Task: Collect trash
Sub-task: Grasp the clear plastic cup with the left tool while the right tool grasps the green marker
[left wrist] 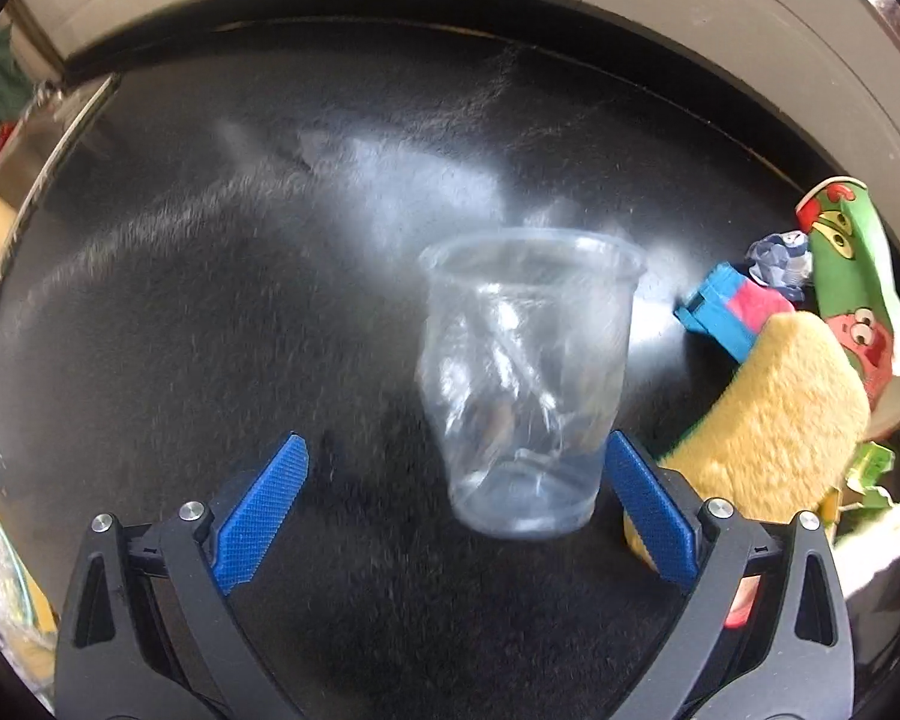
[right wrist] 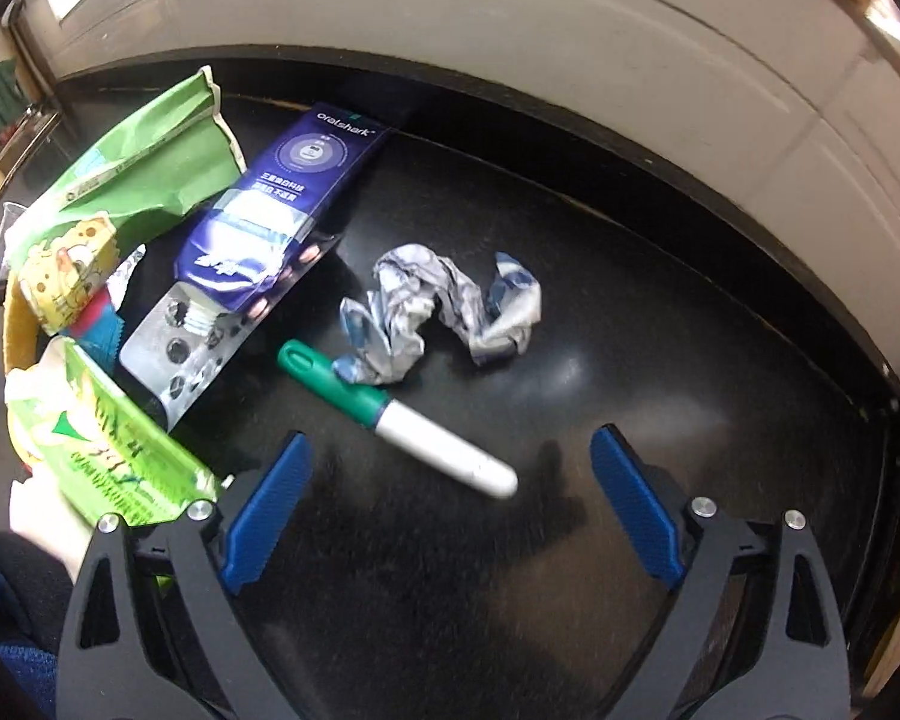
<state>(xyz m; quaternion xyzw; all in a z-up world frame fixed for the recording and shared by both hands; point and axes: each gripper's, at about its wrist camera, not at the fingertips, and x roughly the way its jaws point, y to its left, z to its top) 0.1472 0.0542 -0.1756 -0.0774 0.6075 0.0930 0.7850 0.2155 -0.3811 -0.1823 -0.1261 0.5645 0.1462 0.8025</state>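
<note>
The black counter (left wrist: 210, 330) carries everything, running back to a pale wall; trash is bunched toward the middle between the two views. Largest of the pile is the dark blue box (right wrist: 282, 198), lying flat and overlapped at its near end by green wrappers (right wrist: 144, 162), with a yellow sponge (left wrist: 774, 414) beside the heap in the left view. Next down in size is the clear plastic cup (left wrist: 528, 378), crumpled and upright, standing just ahead of the left gripper (left wrist: 456, 510), whose blue pads are spread wide with the cup's base between them but not yet pressed. To do this well, I would judge the left side should settle lower so the pads meet the cup's wall below the rim, then close gently, since thin plastic will buckle and could pop out sideways. Smaller still is the crumpled paper (right wrist: 438, 312), well clear of the box, and the white pen with a green cap (right wrist: 390, 414), its cap touching the paper. The right gripper (right wrist: 450, 504) is also spread wide and empty, the pen's white tip just ahead of its gap; turning so the pads cross the barrel would likely give a firmer pinch than catching the rounded end.
</note>
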